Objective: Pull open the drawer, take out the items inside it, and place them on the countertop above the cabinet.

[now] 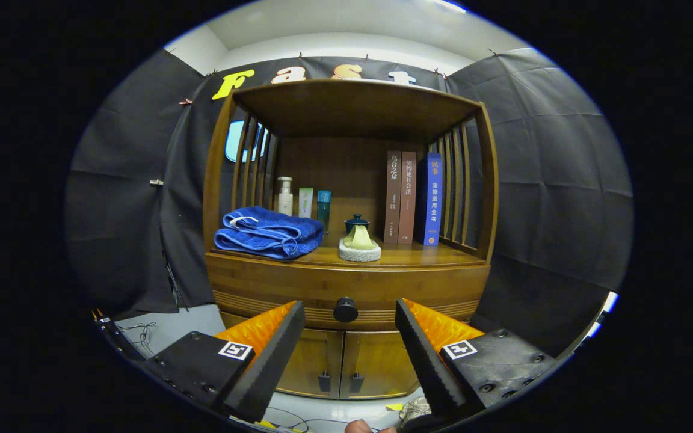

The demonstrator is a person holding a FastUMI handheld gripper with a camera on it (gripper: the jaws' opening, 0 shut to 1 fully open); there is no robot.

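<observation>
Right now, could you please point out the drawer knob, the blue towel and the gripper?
Drawer knob (pixel 345 310): gripper view, its round face.
Blue towel (pixel 268 233): gripper view, top fold.
Gripper (pixel 349 313): gripper view, midway between its open fingertips.

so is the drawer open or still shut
Shut. The drawer front sits flush with the cabinet, no gap showing. Its knob lies untouched between the open gripper fingers.
</observation>
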